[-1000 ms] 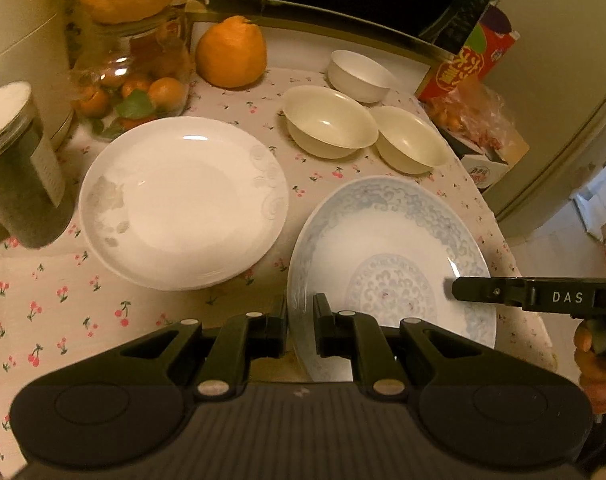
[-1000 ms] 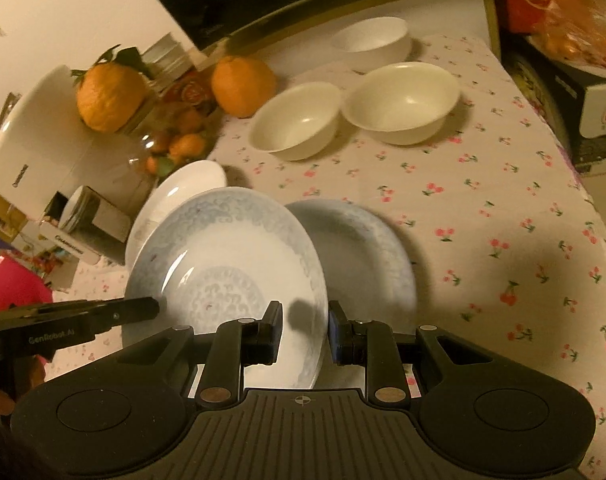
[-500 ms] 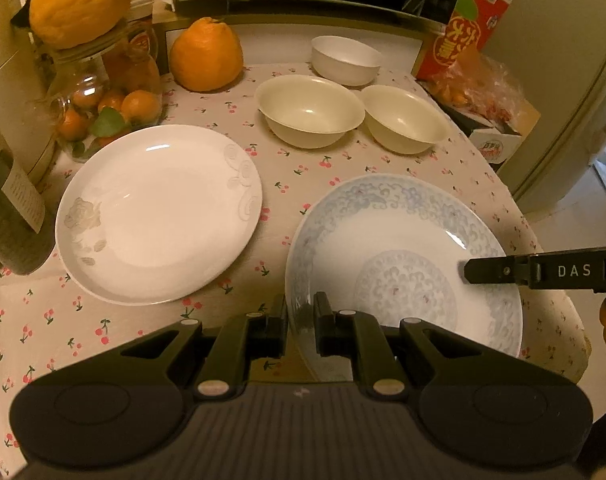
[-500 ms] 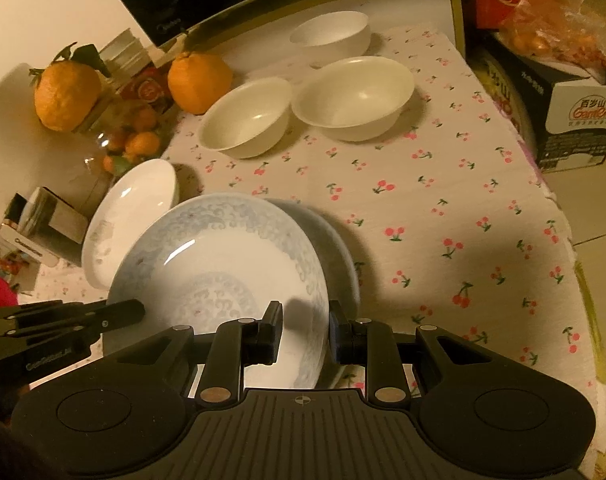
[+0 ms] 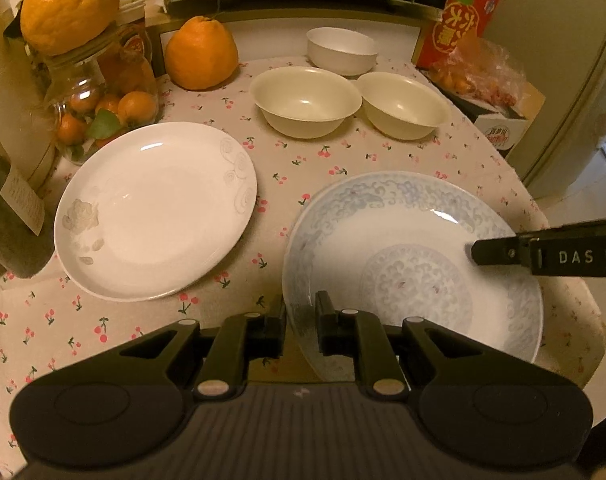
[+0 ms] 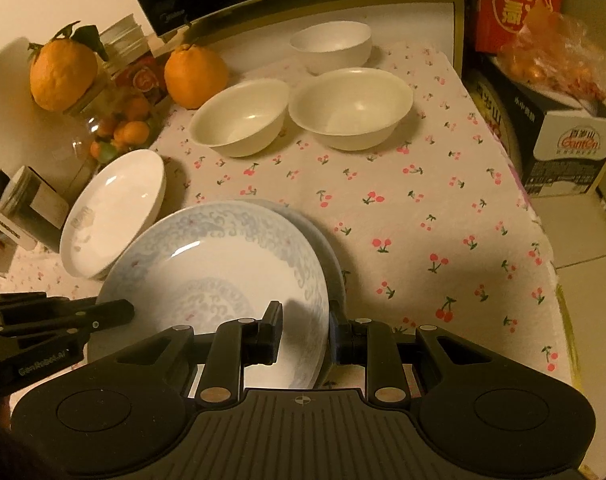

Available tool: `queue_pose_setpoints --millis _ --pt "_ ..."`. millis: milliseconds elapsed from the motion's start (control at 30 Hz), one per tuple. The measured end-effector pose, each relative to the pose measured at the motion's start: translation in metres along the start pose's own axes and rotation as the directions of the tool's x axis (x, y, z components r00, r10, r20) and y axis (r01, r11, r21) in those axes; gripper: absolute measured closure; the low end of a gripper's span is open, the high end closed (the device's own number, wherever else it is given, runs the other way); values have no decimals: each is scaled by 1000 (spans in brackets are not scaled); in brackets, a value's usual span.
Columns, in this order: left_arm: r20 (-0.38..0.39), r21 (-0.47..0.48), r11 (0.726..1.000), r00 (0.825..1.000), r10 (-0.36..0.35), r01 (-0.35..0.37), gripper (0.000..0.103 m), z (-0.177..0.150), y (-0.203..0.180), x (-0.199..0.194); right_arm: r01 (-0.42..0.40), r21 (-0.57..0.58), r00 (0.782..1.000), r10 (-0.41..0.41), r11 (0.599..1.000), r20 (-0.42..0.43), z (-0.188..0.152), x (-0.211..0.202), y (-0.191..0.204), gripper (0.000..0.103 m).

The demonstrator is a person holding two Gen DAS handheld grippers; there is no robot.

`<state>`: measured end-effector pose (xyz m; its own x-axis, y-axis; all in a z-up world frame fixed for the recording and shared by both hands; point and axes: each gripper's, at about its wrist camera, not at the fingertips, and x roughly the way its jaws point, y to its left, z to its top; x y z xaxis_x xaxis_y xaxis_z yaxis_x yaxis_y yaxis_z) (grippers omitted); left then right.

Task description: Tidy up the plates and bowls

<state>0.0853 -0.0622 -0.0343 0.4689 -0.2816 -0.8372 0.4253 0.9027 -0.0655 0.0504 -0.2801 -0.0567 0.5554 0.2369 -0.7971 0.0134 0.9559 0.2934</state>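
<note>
Blue plate (image 5: 415,248) rim betw both claws, L claw (image 5: 301,322) opening

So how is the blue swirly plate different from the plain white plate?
The blue swirly plate has pale blue patterns over its rim and middle; the white plate shows only faint grey flowers. The blue swirly plate is tilted, with a claw at each edge, while the white plate lies flat on the tablecloth, untouched. Both are round, shallow and empty.
</note>
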Motion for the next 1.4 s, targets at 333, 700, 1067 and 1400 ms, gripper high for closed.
queue_pose_setpoints --millis 333,700,1067,1400 --pt "16 67 996 998 64 -64 89 -3 -10 1 67 -94 998 -65 993 24 -1 -2 14 79" --pt "25 126 988 996 90 -92 90 -5 -19 1 105 -105 994 -103 989 24 -3 -1 14 79" --pt "30 115 992 999 44 -48 55 -3 -17 -3 75 -57 997 -75 996 16 -1 -2 11 53" --pt "43 60 998 999 7 -9 13 2 -6 -13 63 -12 997 -62 998 43 9 -4 12 22"
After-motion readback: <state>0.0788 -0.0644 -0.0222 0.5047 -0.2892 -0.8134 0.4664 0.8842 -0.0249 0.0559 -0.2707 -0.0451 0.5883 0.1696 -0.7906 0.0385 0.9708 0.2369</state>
